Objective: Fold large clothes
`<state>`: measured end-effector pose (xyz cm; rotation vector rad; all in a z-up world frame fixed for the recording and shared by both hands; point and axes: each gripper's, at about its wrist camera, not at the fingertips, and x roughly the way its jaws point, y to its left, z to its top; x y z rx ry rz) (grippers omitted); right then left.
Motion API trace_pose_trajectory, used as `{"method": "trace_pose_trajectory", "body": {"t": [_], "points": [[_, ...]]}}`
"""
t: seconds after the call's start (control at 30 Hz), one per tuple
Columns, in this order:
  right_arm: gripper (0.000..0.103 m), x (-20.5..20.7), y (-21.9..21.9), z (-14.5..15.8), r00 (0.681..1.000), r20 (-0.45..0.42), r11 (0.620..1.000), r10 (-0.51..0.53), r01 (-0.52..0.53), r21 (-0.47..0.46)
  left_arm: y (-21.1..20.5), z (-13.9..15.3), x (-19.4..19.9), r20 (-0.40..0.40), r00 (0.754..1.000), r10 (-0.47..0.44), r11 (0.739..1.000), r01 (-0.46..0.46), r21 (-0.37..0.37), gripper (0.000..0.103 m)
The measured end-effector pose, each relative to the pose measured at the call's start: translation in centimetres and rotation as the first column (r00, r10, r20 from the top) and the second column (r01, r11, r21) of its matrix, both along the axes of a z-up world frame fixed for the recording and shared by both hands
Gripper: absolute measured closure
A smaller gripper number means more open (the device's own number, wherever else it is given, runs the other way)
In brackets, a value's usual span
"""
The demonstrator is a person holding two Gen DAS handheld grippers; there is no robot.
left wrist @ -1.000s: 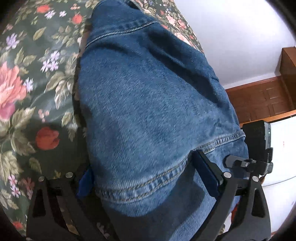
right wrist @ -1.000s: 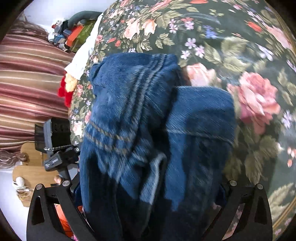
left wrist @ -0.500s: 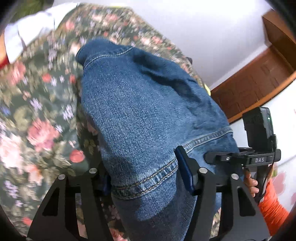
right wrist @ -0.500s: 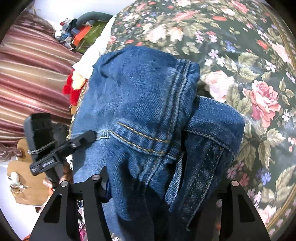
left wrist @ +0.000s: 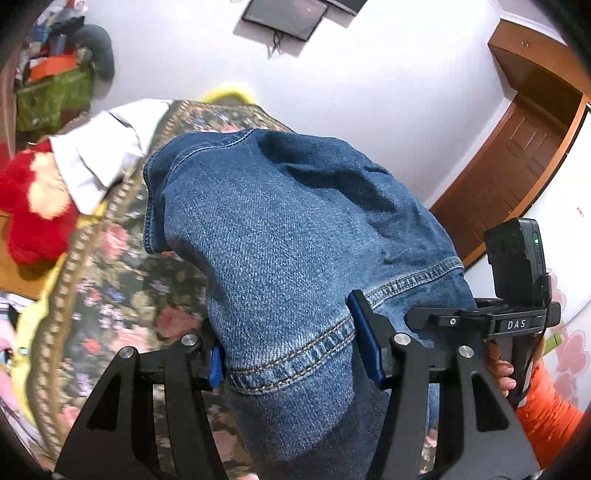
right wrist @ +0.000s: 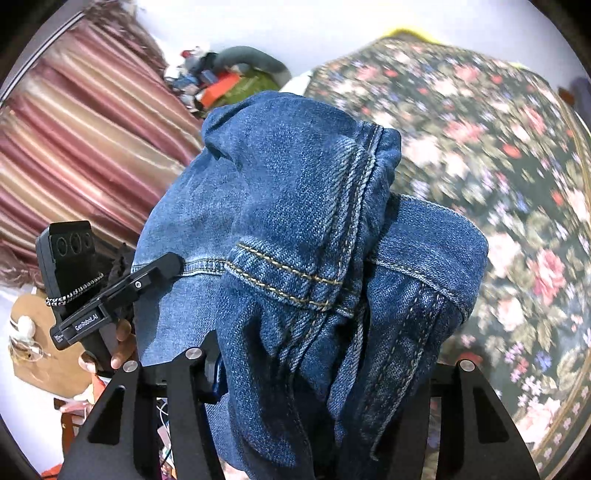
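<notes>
Blue denim jeans (left wrist: 295, 229) hang bunched over the floral bedspread (left wrist: 110, 288), lifted at one end. My left gripper (left wrist: 291, 347) is shut on a stitched hem fold, its blue pads pressing the denim from both sides. In the right wrist view the jeans (right wrist: 295, 192) show a seam and thick folds. My right gripper (right wrist: 321, 369) is shut on that bundle, and its right finger is hidden by cloth. The two grippers sit side by side: the right one's body (left wrist: 517, 321) shows in the left view, the left one's body (right wrist: 92, 306) in the right view.
A red plush toy (left wrist: 33, 206) and white cloth (left wrist: 99, 155) lie at the bed's far left corner. A wooden door (left wrist: 517, 155) and a wall screen (left wrist: 284, 14) are behind. A striped curtain (right wrist: 74, 147) and piled clutter (right wrist: 229, 81) stand beyond the bedspread (right wrist: 498, 166).
Both grippers went from wide open around the denim to shut on it. Both then rose, lifting the jeans off the bed, so the wall and room come into view.
</notes>
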<state>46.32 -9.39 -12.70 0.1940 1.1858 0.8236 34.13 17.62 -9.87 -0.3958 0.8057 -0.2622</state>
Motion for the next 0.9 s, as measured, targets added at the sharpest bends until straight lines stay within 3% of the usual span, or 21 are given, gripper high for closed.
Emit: {"method": "trace_pose_trajectory", "body": {"t": [0.13,0.27,0.43,0.57,0.63,0.77,0.83,0.9], "points": [[0.048,-0.7,3.3,0.1,0.999,0.012,1.000,0.030,-0.030,0.004,2.5,-0.6,-1.4,-0.010,0.999,0.039,0.999,-0.038,0.018,0.046],[0.048,-1.3,6.4,-2.2,0.999,-0.021,0.999,0.047,-0.047,0.004,4.8,-3.6,-2.5,-0.071,0.994,0.085,0.996,-0.084,0.018,0.046],[0.048,-0.8,9.6,-8.6,0.988,-0.144,0.998,0.057,-0.063,-0.032,6.1,-9.6,-2.2,-0.177,0.976,0.125,0.992,-0.124,0.019,0.046],[0.048,0.0,10.9,-13.7,0.974,-0.214,0.987,0.075,-0.103,-0.124,5.6,-14.5,-1.9,-0.257,0.956,0.138,0.990,-0.123,0.073,0.047],[0.048,0.3,11.2,-15.1,0.970,-0.230,0.981,0.084,-0.121,-0.151,5.4,-16.0,-2.2,-0.243,0.956,0.162,0.982,-0.133,0.131,0.046],[0.047,0.9,10.8,-15.2,0.966,-0.241,0.981,0.097,-0.134,-0.143,5.6,-15.3,-3.7,-0.217,0.960,0.175,0.980,-0.149,0.130,0.046],[0.044,1.0,10.5,-14.5,0.969,-0.220,0.974,0.114,-0.153,-0.169,5.5,-14.1,-4.2,-0.208,0.961,0.182,0.974,-0.146,0.175,0.046],[0.044,0.7,10.2,-13.5,0.975,-0.177,0.961,0.136,-0.173,-0.215,5.3,-12.3,-4.9,-0.163,0.965,0.203,0.952,-0.155,0.265,0.046]]}}
